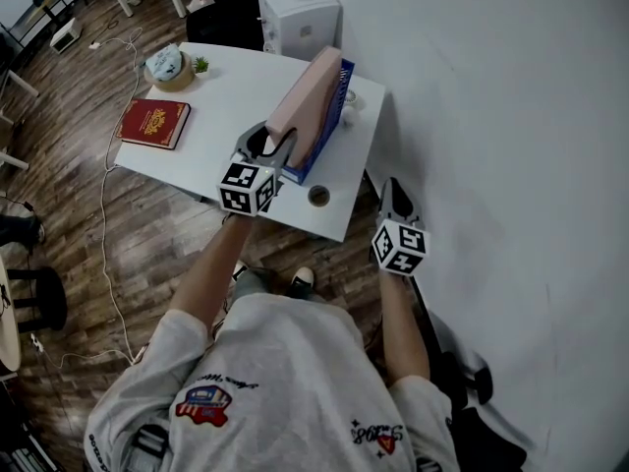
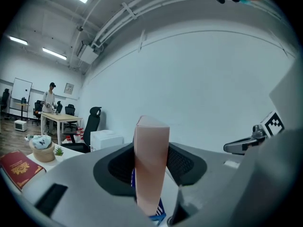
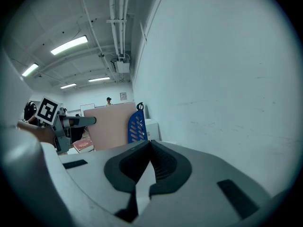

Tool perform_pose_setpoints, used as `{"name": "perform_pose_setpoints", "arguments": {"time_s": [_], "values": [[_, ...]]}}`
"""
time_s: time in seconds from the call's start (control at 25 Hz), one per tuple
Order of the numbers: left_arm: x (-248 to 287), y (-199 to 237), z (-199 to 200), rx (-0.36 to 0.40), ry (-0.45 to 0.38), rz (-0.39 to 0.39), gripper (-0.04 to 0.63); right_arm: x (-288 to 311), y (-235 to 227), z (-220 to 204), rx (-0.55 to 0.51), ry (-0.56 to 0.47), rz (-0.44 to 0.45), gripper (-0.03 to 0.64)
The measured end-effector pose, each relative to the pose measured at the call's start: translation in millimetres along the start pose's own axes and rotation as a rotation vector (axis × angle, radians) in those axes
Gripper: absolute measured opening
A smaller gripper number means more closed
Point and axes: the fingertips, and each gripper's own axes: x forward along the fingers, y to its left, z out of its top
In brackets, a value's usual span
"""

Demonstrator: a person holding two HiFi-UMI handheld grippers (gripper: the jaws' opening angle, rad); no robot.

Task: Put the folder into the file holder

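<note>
The folder (image 1: 305, 101), a thick pale pink one, stands on edge inside the file holder (image 1: 335, 114). It leans a little to the left in the head view, and its top rises well above the holder's blue perforated side. My left gripper (image 1: 270, 141) is at the near end of the file holder with the folder's near edge between its jaws. They are spread wide, and as far as I can see from the left gripper view both pads lie against the folder's faces.

The file holder sits near the right edge of the white table (image 1: 236, 96). Just in front of it, by the table's near edge, lies a small round dark thing (image 1: 318, 196). Well to the left of the file holder lies a red book (image 1: 154, 123). Beyond the book are a small green plant (image 1: 200, 65) and a round bowl (image 1: 167, 67) with something light blue in it. Behind the file holder, past the table's far edge, stands a white boxy unit (image 1: 300, 13).

My right gripper (image 1: 394, 193) hangs off the table, to the right of the file holder and nearer to me, beside the white wall (image 1: 491, 116). Its jaws meet at the tips and hold nothing.
</note>
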Motion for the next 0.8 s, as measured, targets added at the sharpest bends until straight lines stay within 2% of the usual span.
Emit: {"name": "perform_pose_setpoints", "arguments": {"time_s": [0.16, 0.32, 0.48, 0.68, 0.8], "values": [[1, -7, -17, 0.047, 0.031, -0.015, 0.184, 2, 6, -3, 0.003, 0.011, 0.007, 0.0], [1, -21, -30, 0.058, 0.089, -0.1, 0.201, 5, 11, 1, -0.001, 0.01, 0.017, -0.002], [-22, -6, -63, -0.032, 0.168, -0.059, 0.219, 10, 22, -1, 0.0, 0.01, 0.025, -0.006], [-47, 18, -71, -0.065, 0.17, -0.014, 0.217, 25, 43, 7, -0.018, 0.005, 0.063, -0.008], [-62, 35, -59, -0.056, 0.152, 0.007, 0.134, 34, 60, 12, -0.03, -0.002, 0.096, -0.008]]}}
